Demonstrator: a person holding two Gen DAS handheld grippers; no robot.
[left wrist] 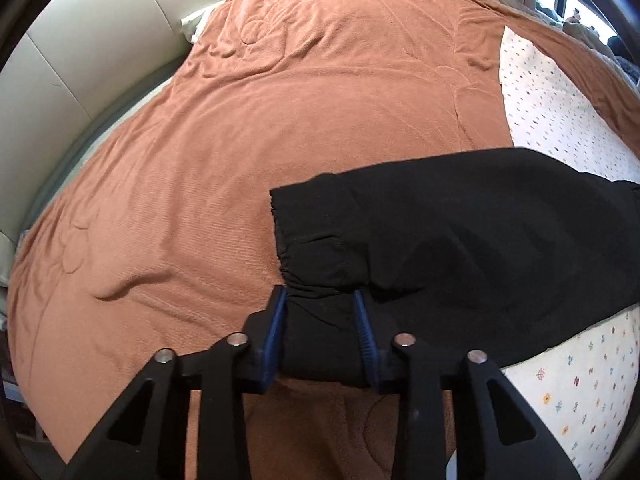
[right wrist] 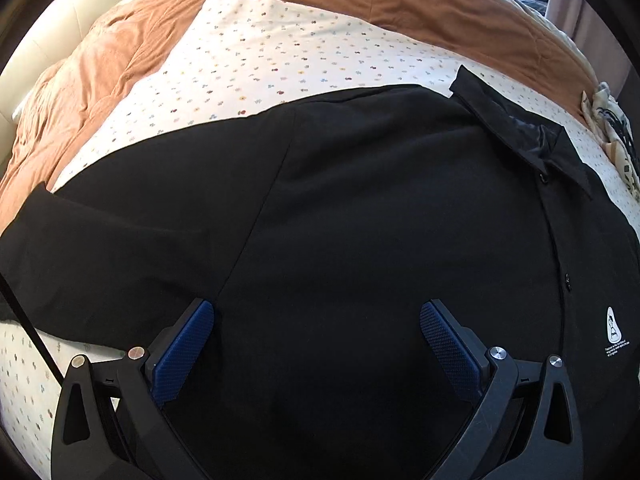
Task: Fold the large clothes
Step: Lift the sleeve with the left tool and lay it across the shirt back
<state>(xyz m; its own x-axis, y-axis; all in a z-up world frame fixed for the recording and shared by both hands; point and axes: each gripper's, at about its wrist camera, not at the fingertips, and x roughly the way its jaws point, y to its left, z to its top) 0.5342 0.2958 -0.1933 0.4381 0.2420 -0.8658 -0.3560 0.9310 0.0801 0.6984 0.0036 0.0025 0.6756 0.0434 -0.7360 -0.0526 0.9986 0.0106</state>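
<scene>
On the bed (right wrist: pixel 280 60), our left gripper (left wrist: pixel 320 294) pinches the black shirt's (right wrist: pixel 360 220) sleeve cuff (left wrist: pixel 316 256) between narrowed fingers; our right gripper (right wrist: pixel 316 316) hovers wide-fingered over the shirt's body.

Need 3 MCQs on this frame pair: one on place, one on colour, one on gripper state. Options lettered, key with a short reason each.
1. Where does the black jacket mostly lie?
A. on the floral sheet
B. on a chair
C. on the floor

2. What colour is the blanket beside the sheet?
A. grey
B. green
C. rust orange

3. What is the state of the left hand-held gripper?
A. wide open over bare sheet
B. shut on the sleeve cuff
C. holding a hanger

Key:
1 A: floral fabric shows around the jacket's edges.
2 C: orange cloth covers most of the left wrist view.
3 B: black cuff fabric is bunched between its blue pads, while the right hand-held gripper stands open over the jacket body.
</scene>
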